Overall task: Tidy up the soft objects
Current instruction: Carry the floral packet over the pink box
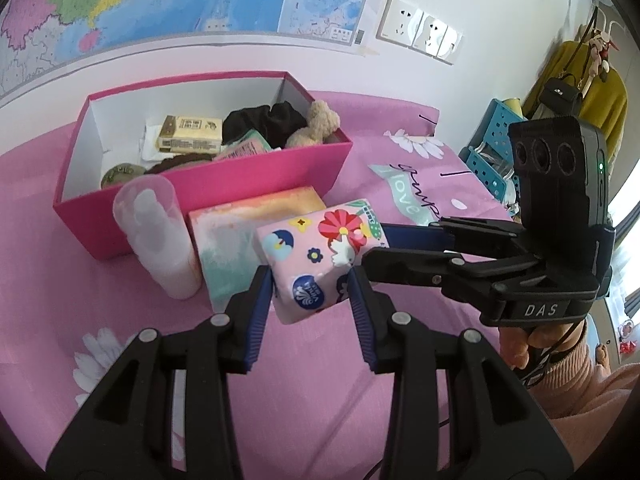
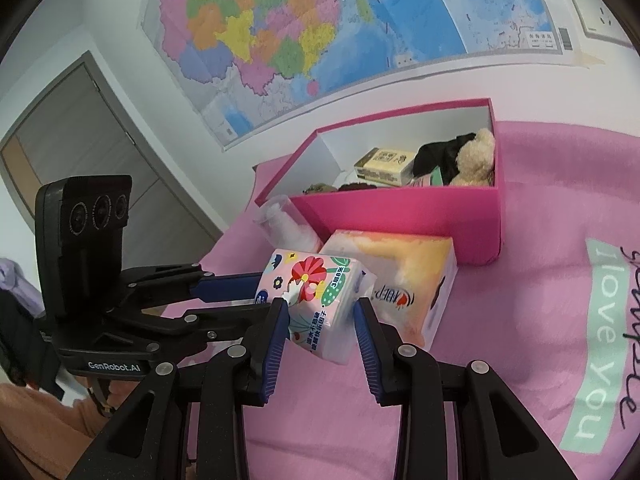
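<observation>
You hold the flowered tissue pack (image 1: 320,256) between both pairs of jaws at once. The left gripper (image 1: 310,286) presses its blue pads on the near end of the pack, jaws narrow and closed on it. The right gripper (image 2: 322,312) comes from the other side and clamps the far end of the same pack in the same way. The pack seems to be lifted a little above the pink bedsheet (image 1: 120,300), though the fisheye view makes this hard to judge.

Just beyond the jaws lies a bigger tissue box (image 1: 248,236) with orange and green colours, flat on the bed and partly hidden behind the pack. To the left of the left jaws stands a clear plastic cup (image 1: 156,236) with something white inside, close beside the tissue box.

Further beyond the jaws is the open pink box (image 1: 208,196). Inside it you can see a yellow tissue packet (image 1: 190,136), a black cloth (image 1: 264,124), and a beige plush bear (image 1: 316,124) leaning in its right corner.

Behind the box a large map (image 2: 320,32) hangs on the wall.
</observation>
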Motion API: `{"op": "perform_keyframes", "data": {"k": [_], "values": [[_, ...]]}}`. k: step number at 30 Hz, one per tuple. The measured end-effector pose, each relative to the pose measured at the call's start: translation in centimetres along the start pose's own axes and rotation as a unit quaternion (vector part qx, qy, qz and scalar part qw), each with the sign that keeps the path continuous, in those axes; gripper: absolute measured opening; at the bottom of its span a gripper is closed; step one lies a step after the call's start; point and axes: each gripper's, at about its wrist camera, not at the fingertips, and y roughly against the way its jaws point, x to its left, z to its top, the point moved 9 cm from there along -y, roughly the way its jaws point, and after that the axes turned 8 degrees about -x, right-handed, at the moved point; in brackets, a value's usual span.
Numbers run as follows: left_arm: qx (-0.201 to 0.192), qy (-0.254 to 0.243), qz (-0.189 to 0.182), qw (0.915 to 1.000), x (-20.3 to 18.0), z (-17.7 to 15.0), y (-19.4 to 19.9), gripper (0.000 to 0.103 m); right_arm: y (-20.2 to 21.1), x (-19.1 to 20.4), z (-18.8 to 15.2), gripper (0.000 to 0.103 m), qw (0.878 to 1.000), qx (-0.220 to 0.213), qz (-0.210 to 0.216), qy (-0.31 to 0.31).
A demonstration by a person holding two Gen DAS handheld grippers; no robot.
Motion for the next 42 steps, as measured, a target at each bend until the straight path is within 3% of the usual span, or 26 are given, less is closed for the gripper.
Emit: {"op": "perform_keyframes", "data": {"k": [42], "values": [[-0.018,0.001,0.011,0.9998,2.0,4.6,-2.0,0.041,-1.0,-0.9,4.8,0.035,1.0,-0.029,0.005,0.006]]}}
